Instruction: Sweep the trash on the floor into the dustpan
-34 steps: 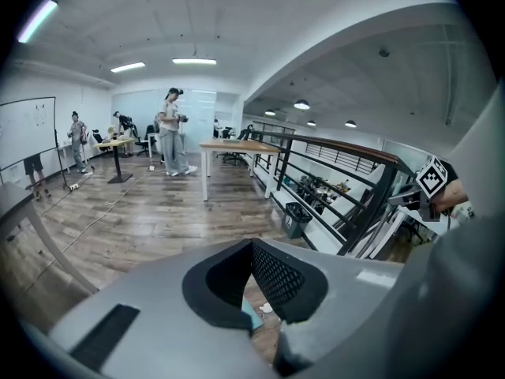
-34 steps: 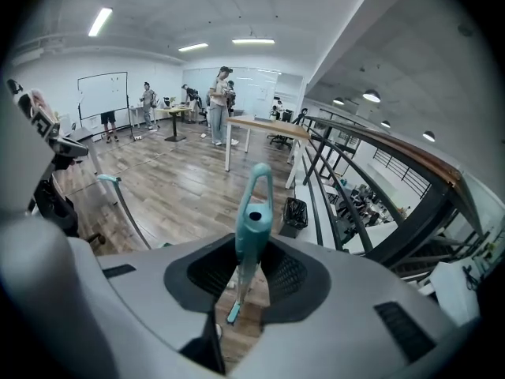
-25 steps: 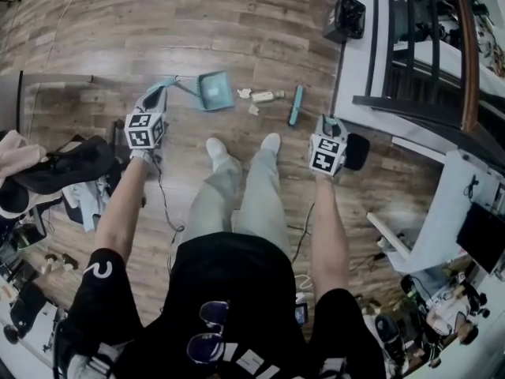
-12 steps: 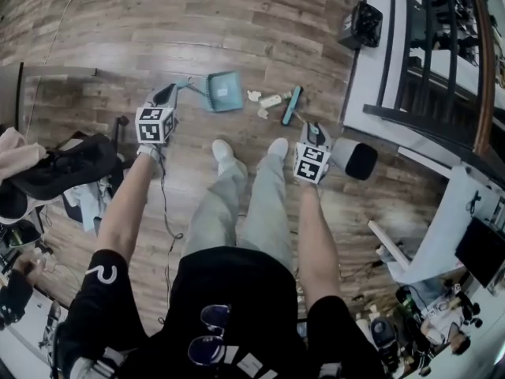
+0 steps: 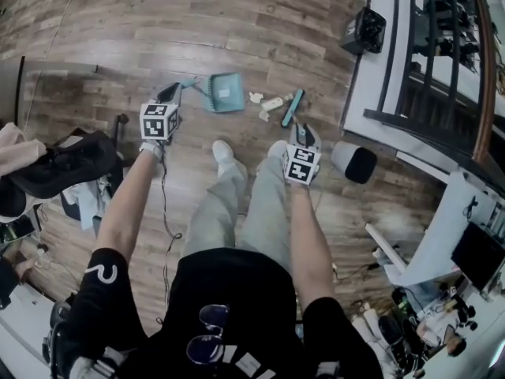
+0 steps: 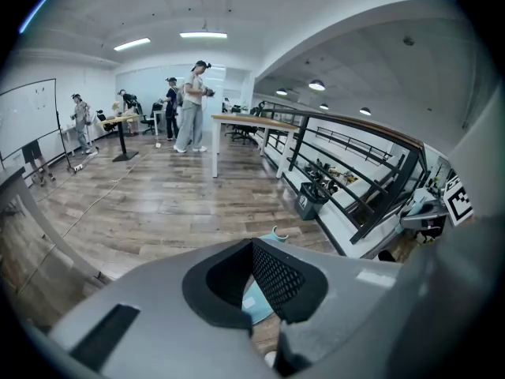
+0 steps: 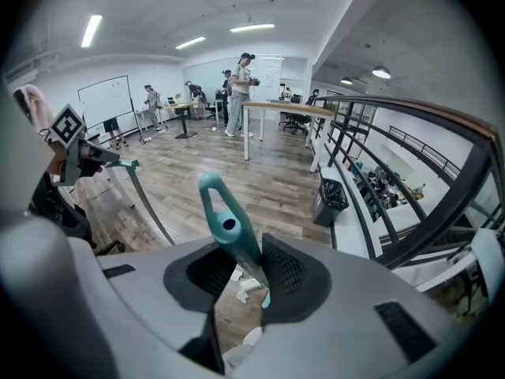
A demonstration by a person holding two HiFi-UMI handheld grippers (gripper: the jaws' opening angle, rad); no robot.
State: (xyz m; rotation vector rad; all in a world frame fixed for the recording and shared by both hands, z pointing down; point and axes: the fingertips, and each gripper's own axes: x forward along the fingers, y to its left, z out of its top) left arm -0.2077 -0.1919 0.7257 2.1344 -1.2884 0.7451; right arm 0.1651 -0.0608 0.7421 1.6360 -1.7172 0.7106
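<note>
Left gripper [image 6: 252, 251]: was held out over the floor [image 5: 237, 22], with its marker cube turned up toward the head view.
Left fingers [image 6: 278, 279]: were pressed in on the dustpan [image 5: 225, 91], at the top of its long handle [image 7: 150, 204]; a curled teal tip was seen poking out just past the fingertips.
Dustpan: the teal pan was set on the floor ahead and to the right of the left fingers, joined to them by the thin handle. Part of it was seen below through the gap between them.
Right gripper [image 7: 248, 247]: was held low, to the right of the left fingers.
Right fingers [image 7: 286, 271]: were pinched on the brush [image 5: 291, 109], on its teal grip. The looped end with a round hole was seen standing up past the fingertips.
Brush: was seen running forward from the right fingers, its far end near the trash [image 5: 272, 102].
Trash: several pale crumpled scraps were left on the floor ahead and to the left of the right fingers, between brush and dustpan, outside the pan.
Shoes [image 5: 221, 150]: two pale shoes were planted behind both pairs of fingers.
Bin [image 5: 363, 28]: a black bin was seen well ahead and to the right of the right fingers.
People [image 6: 193, 105]: several were seen standing far ahead of the fingers, beside tabletops.
</note>
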